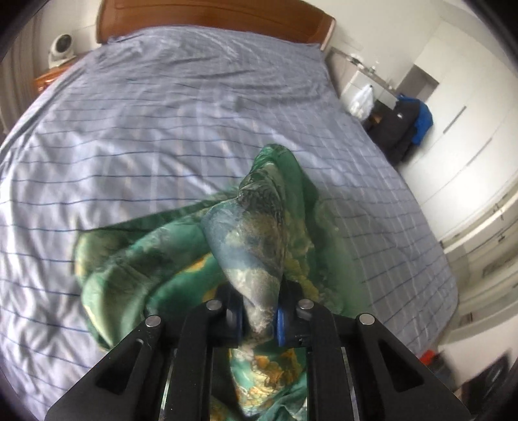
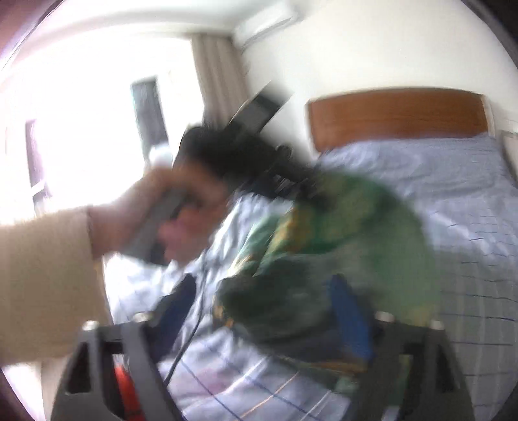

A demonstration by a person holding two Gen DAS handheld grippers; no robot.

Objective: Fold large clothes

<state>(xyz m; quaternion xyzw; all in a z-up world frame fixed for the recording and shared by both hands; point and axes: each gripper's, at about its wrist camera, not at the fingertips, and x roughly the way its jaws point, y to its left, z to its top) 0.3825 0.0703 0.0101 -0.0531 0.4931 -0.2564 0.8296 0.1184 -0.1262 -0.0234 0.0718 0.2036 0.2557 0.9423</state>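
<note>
Left gripper (image 1: 259, 319) clenched on a bunched fold of the green patterned garment (image 1: 207, 246), lifted over the checked bed sheet (image 1: 162, 123). Right gripper (image 2: 262, 311) released, jaws wide, blurred green cloth between them, contact unclear. Wooden headboard (image 1: 213, 16) behind.

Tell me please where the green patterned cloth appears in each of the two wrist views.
Left wrist view: green patterned cloth, lower centre, pinched in the left gripper.
Right wrist view: blurred, centre to lower right, between the open jaws of the right gripper.
Shared landmark: wooden headboard.
</note>
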